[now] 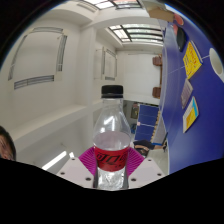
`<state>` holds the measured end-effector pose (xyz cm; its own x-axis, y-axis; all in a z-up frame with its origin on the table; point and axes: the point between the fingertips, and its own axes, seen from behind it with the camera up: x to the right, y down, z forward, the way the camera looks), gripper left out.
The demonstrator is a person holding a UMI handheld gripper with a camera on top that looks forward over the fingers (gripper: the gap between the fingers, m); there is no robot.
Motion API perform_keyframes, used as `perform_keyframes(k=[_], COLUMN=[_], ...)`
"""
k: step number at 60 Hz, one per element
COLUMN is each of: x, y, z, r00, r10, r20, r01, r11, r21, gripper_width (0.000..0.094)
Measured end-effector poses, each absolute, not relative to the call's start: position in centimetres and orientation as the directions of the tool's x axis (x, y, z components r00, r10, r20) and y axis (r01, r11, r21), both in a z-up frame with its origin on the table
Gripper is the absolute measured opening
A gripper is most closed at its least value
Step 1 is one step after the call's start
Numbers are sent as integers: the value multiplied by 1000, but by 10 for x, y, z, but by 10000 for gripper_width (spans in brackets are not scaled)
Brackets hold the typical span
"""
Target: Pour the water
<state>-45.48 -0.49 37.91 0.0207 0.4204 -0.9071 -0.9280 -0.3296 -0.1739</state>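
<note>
Gripper view shows a clear plastic bottle (112,135) with a black cap (112,92), standing upright between the fingers; the pink pads (108,159) press its lower body on both sides, so the gripper (108,162) is clamped on it. Gripping low and keeping it vertical likely keeps the water in until it is tipped. It seems lifted; no bench is visible beneath. Beyond it are white walls, ceiling lights (135,32) and a blue board (190,80) carrying papers
</note>
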Motion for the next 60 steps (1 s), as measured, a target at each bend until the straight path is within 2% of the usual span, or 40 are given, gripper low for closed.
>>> perform_keyframes(k=[6, 10, 13, 16, 17, 18, 23, 24, 27, 38, 44, 46, 50, 54, 60], x=[-378, -328, -304, -292, -283, -284, -265, -259, -256, -265, -275, -273, -271, -251, -201], y=[4, -2, 7, 35, 13, 33, 40, 22, 45, 57, 43, 18, 33, 28, 33], z=[383, 374, 353, 322, 323, 316, 288, 284, 269, 264, 299, 317, 347, 380, 422], r00=[-316, -491, -586, -629, -654, -663, -743, -759, -769, -785, -667, -598, -350, -56, 344], r10=[433, 400, 370, 331, 321, 315, 271, 263, 242, 170, 173, 204, 290, 394, 468], r20=[-845, -773, -721, -704, -685, -679, -612, -595, -592, -595, -724, -775, -891, -917, -814], r01=[-911, -854, -799, -769, -749, -740, -665, -647, -635, -600, -697, -742, -855, -908, -868], r11=[-386, -398, -413, -396, -406, -409, -396, -404, -389, -445, -487, -507, -488, -403, -173], r21=[143, 336, 437, 501, 524, 533, 633, 647, 667, 665, 526, 439, 177, -118, -466], gripper_width=[337, 337, 337, 336, 334, 336, 337, 335, 335, 336, 336, 338, 339, 338, 338])
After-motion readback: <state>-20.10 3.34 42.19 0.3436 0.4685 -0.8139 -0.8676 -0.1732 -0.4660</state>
